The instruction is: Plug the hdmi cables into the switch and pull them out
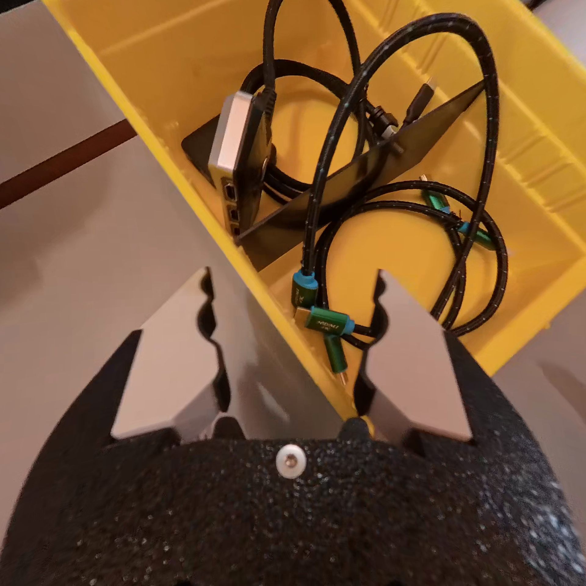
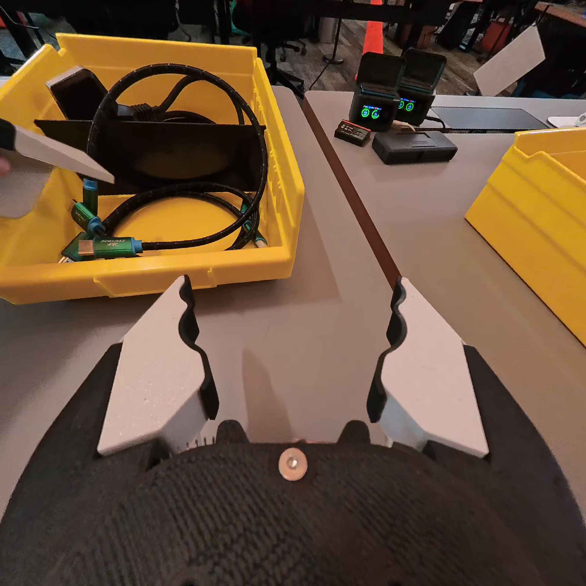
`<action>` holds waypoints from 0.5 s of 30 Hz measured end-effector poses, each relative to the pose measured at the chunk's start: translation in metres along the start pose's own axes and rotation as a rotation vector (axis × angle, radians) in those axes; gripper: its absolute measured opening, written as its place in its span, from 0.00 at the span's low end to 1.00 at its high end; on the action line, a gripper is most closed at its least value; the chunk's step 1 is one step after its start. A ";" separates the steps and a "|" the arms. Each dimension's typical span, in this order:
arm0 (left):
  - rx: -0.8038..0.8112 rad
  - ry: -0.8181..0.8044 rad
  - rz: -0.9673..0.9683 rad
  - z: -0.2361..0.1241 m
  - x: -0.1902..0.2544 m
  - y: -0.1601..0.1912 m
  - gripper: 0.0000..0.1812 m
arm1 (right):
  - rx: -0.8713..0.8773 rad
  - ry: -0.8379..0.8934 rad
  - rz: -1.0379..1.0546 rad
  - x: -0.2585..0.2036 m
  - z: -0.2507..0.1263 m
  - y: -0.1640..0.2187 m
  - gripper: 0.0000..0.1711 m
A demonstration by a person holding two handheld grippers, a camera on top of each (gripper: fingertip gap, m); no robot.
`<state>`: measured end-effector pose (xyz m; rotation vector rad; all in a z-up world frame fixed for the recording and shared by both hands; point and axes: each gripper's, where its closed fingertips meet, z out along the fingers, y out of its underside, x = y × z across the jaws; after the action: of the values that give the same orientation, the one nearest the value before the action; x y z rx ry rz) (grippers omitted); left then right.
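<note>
The left tool [image 1: 293, 276] hangs with its fingers spread and nothing between them, straddling the near left wall of the yellow bin [image 1: 203, 187]; its right finger [image 1: 409, 348] reaches over the bin's near compartment. Just ahead of that tool, between its fingertips, lie green HDMI plugs [image 1: 328, 323] on black braided cables [image 1: 396, 196] coiled in this compartment. Farther ahead, beyond a black divider [image 1: 396, 149], the silver switch [image 1: 236, 149] stands on edge against the bin's left wall, its ports facing the tool, with more black cable beside it.

The right tool [image 2: 291, 282] is also spread and holds nothing, over the bare grey counter [image 2: 317, 222]. The bin sits ahead and to its left, the switch in the far compartment. A second yellow bin [image 2: 539, 203] is off to its right, dark devices [image 2: 412, 146] far ahead
</note>
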<state>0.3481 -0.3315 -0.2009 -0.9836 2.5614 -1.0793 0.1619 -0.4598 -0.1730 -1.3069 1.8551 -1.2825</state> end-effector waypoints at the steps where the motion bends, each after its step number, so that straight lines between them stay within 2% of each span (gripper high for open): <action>1: 0.015 -0.001 0.021 -0.002 0.000 -0.003 0.42 | -0.001 0.001 -0.003 0.001 0.000 0.000 0.71; 2: 0.022 -0.024 0.042 -0.003 -0.005 -0.005 0.35 | -0.001 0.003 -0.003 0.002 -0.001 0.000 0.71; 6: 0.021 -0.087 0.083 -0.013 -0.036 0.001 0.22 | 0.035 -0.003 0.018 0.005 -0.009 -0.010 0.70; 10: 0.025 -0.139 0.139 -0.043 -0.083 0.019 0.04 | 0.093 -0.008 -0.007 -0.001 -0.021 -0.028 0.68; 15: 0.018 -0.106 0.220 -0.098 -0.127 0.070 0.04 | 0.178 -0.122 -0.074 -0.041 -0.037 -0.055 0.70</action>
<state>0.3692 -0.1584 -0.1886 -0.7128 2.4980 -0.9619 0.1701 -0.4120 -0.1117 -1.3375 1.5847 -1.3406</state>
